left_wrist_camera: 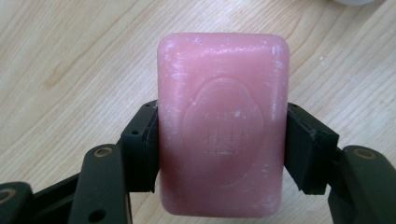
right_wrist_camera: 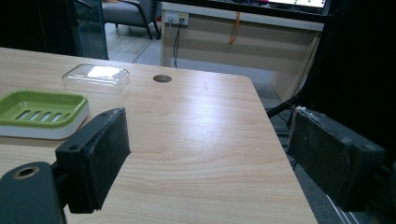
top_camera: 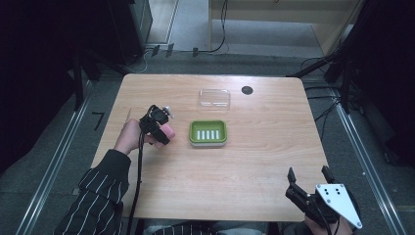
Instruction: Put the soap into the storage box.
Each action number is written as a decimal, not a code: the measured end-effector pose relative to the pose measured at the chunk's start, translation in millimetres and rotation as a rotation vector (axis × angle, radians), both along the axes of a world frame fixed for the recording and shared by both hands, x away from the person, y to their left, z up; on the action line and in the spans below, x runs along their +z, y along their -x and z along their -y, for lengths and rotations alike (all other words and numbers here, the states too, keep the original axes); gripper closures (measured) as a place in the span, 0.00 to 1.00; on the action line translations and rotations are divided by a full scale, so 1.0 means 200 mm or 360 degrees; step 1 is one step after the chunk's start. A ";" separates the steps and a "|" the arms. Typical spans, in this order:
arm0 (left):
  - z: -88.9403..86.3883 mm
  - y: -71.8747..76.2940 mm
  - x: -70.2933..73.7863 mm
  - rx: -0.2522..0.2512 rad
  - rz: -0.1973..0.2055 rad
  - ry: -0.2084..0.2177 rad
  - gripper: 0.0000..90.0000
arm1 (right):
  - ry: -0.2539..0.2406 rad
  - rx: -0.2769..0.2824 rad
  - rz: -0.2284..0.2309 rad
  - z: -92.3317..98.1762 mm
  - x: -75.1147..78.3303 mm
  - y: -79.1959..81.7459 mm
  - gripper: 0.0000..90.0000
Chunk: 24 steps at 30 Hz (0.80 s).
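Pink soap bar clamped by its long sides in left hand-held gripper, left of centre in the high view, just left of green soap dish; right hand-held gripper wide open, empty, lower right.

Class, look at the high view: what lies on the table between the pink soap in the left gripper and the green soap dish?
Nothing: between the soap and the dish the high view shows a short stretch of bare table.
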<state>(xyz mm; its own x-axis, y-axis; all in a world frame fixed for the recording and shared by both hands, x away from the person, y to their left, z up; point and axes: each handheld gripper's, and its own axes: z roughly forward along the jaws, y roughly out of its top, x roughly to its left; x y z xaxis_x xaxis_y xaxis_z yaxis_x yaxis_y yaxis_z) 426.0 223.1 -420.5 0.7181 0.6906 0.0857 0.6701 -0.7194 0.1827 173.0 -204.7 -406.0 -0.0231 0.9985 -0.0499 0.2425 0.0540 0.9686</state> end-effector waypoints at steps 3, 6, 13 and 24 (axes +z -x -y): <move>0.02 0.00 0.01 -0.0027 0.0001 0.0008 0.42 | 0.0006 0.0007 0.0001 -0.01 0.00 0.00 0.14; 0.03 -0.01 0.01 -0.0053 -0.0006 0.0011 0.42 | 0.0016 0.0011 -0.0005 -0.02 0.00 -0.01 0.14; 0.06 -0.03 0.04 -0.0101 -0.0006 0.0028 0.42 | 0.0005 0.0010 -0.0010 -0.01 0.00 -0.01 0.14; 0.10 -0.06 0.06 -0.0168 -0.0011 0.0024 0.42 | 0.0009 0.0008 -0.0007 -0.01 0.00 -0.01 0.14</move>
<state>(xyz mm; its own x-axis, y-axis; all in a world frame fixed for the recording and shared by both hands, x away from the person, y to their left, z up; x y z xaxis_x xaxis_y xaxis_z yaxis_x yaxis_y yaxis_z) 437.1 202.4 -407.9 0.7874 0.6124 0.0707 0.5920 -0.7832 0.1900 175.1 -202.1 -405.9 -0.0286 0.9980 -0.0557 0.2467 0.0610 0.9672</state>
